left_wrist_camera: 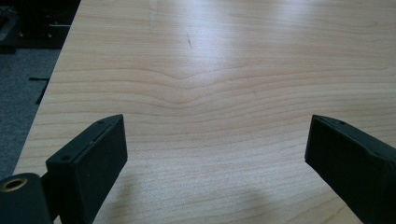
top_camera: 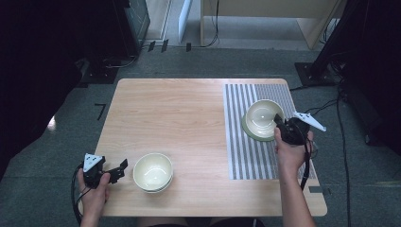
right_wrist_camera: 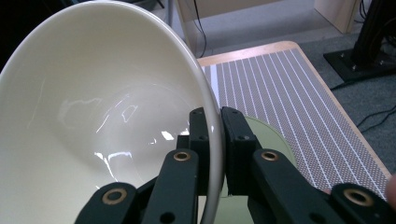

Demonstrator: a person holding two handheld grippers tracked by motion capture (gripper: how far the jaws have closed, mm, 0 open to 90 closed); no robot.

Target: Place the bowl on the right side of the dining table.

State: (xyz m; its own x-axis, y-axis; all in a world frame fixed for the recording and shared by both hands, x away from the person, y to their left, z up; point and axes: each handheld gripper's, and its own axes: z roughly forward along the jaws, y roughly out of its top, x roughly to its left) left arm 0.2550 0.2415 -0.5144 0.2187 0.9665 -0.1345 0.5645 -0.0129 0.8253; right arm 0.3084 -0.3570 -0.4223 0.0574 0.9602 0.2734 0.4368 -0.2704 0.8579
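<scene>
right gripper view is showing the cream bowl (right_wrist_camera: pixel 102 107) with its rim wall clamped between the two black jaws of the right gripper (right_wrist_camera: pixel 214 135), one jaw inside the bowl and one outside. the bowl is sitting tilted in this grip, over a pale green plate (right_wrist_camera: pixel 268 140) that is lying on the striped placemat (right_wrist_camera: pixel 289 84). whether the bowl's foot is touching the plate cannot be told. in the high view the bowl (top_camera: pixel 262 116) is sitting over the plate (top_camera: pixel 250 132) at the right side of the wooden table (top_camera: pixel 179 113), with the right gripper (top_camera: pixel 280 121) pinching its near right rim.

a second stack of cream bowls (top_camera: pixel 152 172) is resting near the front left edge, just beside the left gripper (top_camera: pixel 120 168), whose jaws are standing wide apart over bare wood with nothing between them.

risk assessment: the grip is acting on a thin, glossy, sloped wall at a single point. the bowl is likely to pivot or slide out if the hand is moving quickly or rolling. a slip would be dropping it on the plate, risking a chip or shifting the plate on the mat.
</scene>
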